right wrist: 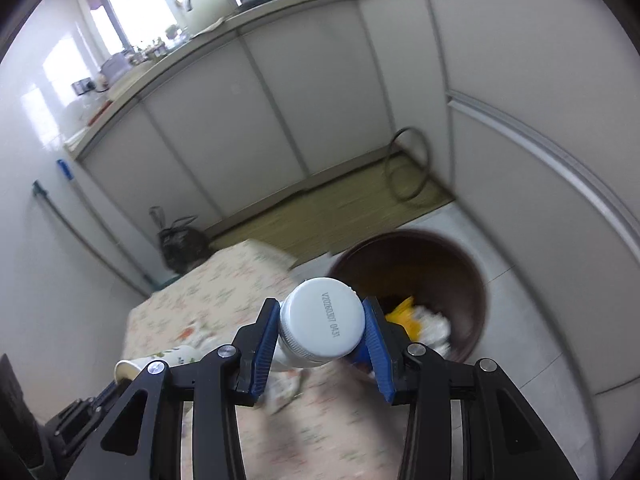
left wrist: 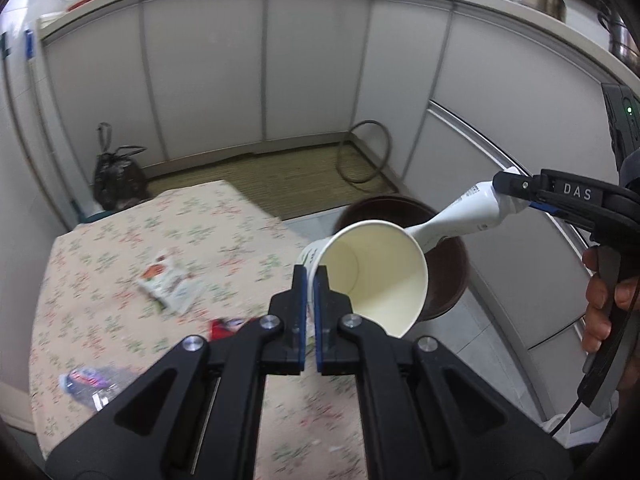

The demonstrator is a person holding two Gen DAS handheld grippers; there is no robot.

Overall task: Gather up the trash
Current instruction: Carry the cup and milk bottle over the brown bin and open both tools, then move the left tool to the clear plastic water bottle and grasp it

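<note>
On the floral-clothed desk (left wrist: 132,248) lay a snack wrapper (left wrist: 170,282) and a crushed bottle (left wrist: 94,384), not yet collected. The left tool (left wrist: 311,280) was pinched shut on the rim of a paper cup (left wrist: 372,276), tipped sideways, presumably for dumping. Rightward, the right tool (right wrist: 322,320) clamped a white bottle (right wrist: 320,320) by its cap (neck pointing downward) near the brown bin (right wrist: 452,272), which already held trash.

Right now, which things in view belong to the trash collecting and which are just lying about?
Job:
- paper cup in left gripper
- white bottle in right gripper
- brown bin
- snack wrapper, crushed plastic bottle on the table

Lying about:
- tied black bag
- hose loop
- kettle
</note>
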